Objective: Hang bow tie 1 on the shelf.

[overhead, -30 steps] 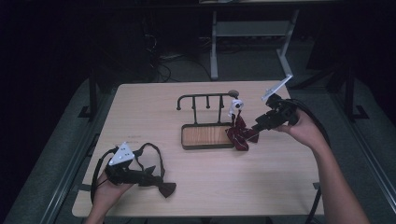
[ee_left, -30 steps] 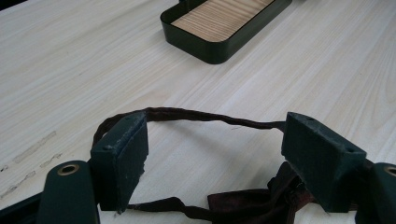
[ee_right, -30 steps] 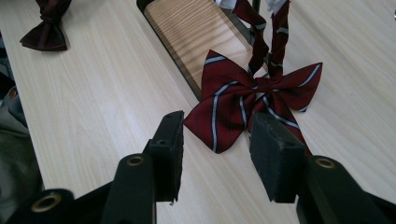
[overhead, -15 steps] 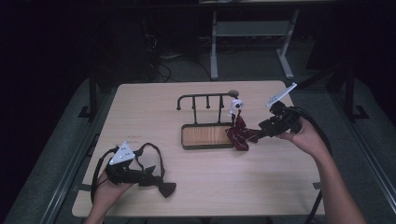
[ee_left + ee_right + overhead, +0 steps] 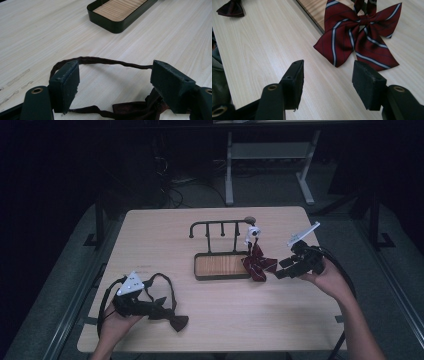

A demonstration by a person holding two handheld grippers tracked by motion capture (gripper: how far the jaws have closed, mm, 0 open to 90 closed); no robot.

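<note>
A dark maroon bow tie (image 5: 175,322) lies near the table's front left, its thin strap (image 5: 100,60) looping across the wood between the jaws of my left gripper (image 5: 159,304) (image 5: 115,72), which is open. The knot of the dark bow tie (image 5: 135,110) rests just under the jaws. A red bow tie with pale stripes (image 5: 257,264) (image 5: 359,32) hangs at the right end of a black hook rack (image 5: 220,226), draped over the corner of the tray (image 5: 200,270). My right gripper (image 5: 282,269) (image 5: 328,72) is open just right of it, nothing between its pads.
The rack's tray (image 5: 110,23) has black walls and a wood-grain floor. A white fitting (image 5: 253,233) sits on the rack's right end above the red tie. The light wooden table (image 5: 150,235) ends in dark floor on all sides, with a desk frame (image 5: 270,155) behind.
My right gripper has dropped lower and drawn back slightly to the right of the red bow tie. The left gripper and dark bow tie have stayed put.
</note>
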